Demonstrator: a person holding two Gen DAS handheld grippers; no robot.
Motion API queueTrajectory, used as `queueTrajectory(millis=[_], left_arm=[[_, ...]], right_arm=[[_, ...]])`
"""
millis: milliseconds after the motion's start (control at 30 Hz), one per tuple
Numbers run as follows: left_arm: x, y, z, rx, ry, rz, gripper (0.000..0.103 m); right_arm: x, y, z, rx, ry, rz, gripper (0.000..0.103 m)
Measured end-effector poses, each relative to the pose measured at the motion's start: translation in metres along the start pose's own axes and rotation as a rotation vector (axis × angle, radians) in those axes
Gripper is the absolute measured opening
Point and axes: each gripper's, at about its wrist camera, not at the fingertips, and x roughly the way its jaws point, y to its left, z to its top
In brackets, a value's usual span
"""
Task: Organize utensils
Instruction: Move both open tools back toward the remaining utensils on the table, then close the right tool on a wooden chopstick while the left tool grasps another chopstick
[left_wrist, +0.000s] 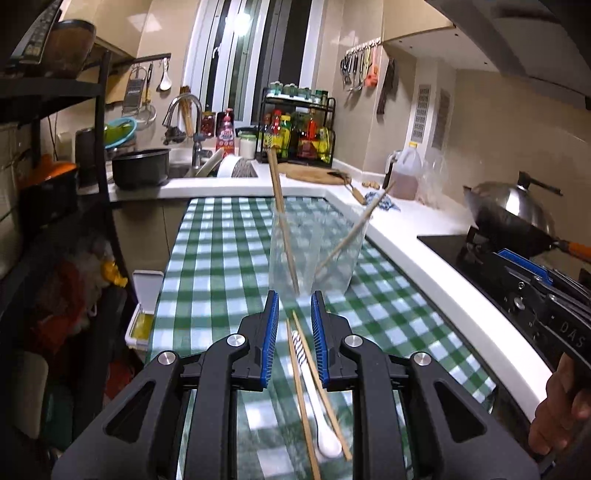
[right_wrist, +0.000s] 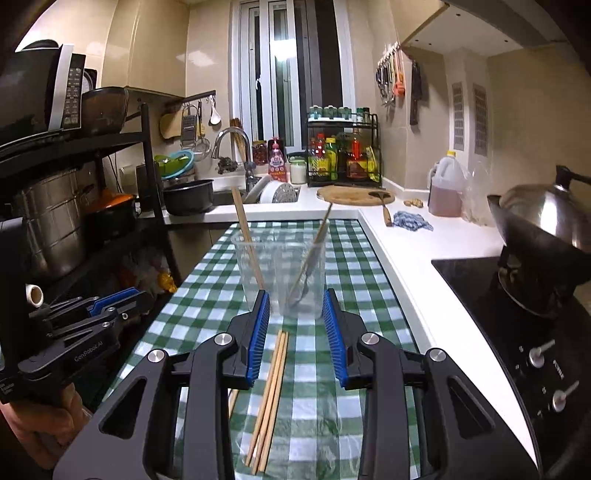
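Left wrist view: left gripper (left_wrist: 294, 301), jaws parted and empty, above chopsticks (left_wrist: 300, 391) and white spoon (left_wrist: 319, 413); plastic cup (left_wrist: 317, 251) just ahead. Right gripper (right_wrist: 295, 301) likewise parted, empty.

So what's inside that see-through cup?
The clear cup holds a wooden chopstick leaning left and a wooden-handled utensil leaning right. Its lower end blurs through the plastic; I cannot tell what it is.

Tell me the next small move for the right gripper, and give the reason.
Probably lower the right gripper onto the chopsticks lying on the cloth and close on them. Its jaws stand open and empty right over them, and the cup just ahead already holds other utensils, so these likely go in next.
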Motion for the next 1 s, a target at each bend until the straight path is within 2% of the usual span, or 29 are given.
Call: queueTrajectory(millis=[167, 233, 300, 500, 667, 1000], left_arm=[[-0.003, 0.004, -0.023, -0.007, 0.018, -0.016, 0.015], [-0.004, 0.004, -0.033, -0.003, 0.029, -0.019, 0.012], [-0.004, 0.003, -0.043, -0.011, 0.045, -0.027, 0.012], [0.005, 0.001, -0.077, -0.052, 0.134, -0.028, 0.012], [0.011, -0.005, -0.094, -0.04, 0.18, -0.023, 0.012], [0.024, -0.001, -0.108, -0.067, 0.247, -0.02, 0.012]], right_arm=[[0.0, -0.008, -0.029, 0.031, 0.049, -0.004, 0.029], [0.002, -0.009, -0.041, 0.037, 0.077, 0.005, 0.019], [0.006, -0.011, -0.056, 0.053, 0.11, 0.02, 0.016], [0.029, -0.005, -0.101, 0.085, 0.215, 0.062, 0.016], [0.051, 0.006, -0.129, 0.091, 0.292, 0.092, 0.017], [0.073, 0.012, -0.154, 0.092, 0.371, 0.097, 0.017]])
